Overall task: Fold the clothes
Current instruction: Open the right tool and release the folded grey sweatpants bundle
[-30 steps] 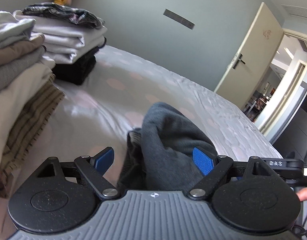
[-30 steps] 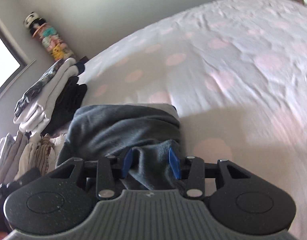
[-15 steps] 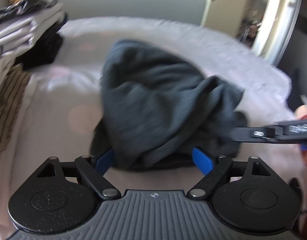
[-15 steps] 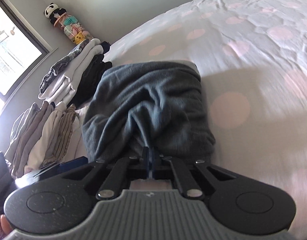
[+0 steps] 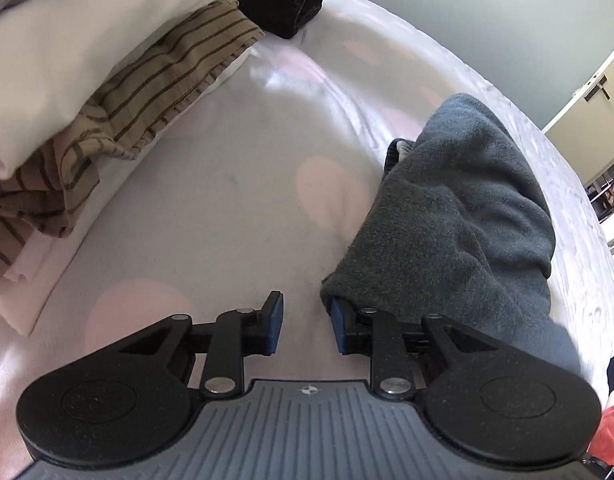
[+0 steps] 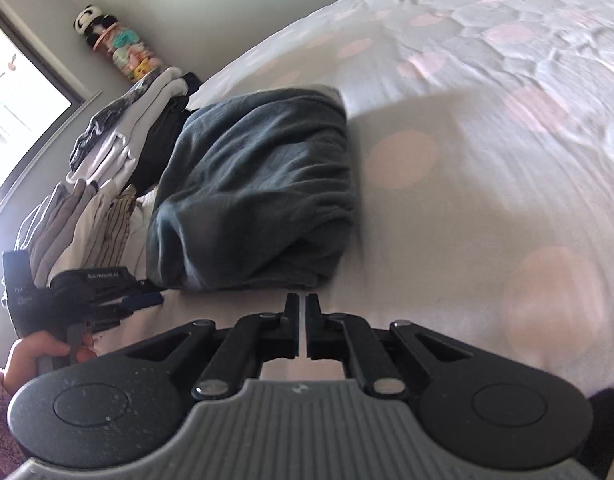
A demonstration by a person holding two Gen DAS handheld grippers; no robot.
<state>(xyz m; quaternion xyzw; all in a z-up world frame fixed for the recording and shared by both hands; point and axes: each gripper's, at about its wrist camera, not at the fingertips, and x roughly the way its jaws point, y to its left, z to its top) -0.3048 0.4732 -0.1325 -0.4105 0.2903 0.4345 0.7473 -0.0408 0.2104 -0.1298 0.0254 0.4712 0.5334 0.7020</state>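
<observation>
Beside the folded grey garment [image 6: 259,184], left gripper [image 5: 305,322] closing empty; right gripper [image 6: 306,314] shut, empty.

The left gripper [image 5: 305,326] tilts downward, its jaws closing with only bare space between the blue pads; its right finger seems to brush dark fabric. The right gripper [image 6: 306,326] points down too, jaws pressed nearly together, empty. A hand [image 6: 39,354] grips the left handle.

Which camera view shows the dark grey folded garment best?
The right wrist view: the dark grey folded garment lies whole on the bed, all edges visible. The left wrist view shows only one side of it, its near end hidden behind the left claw.
</observation>
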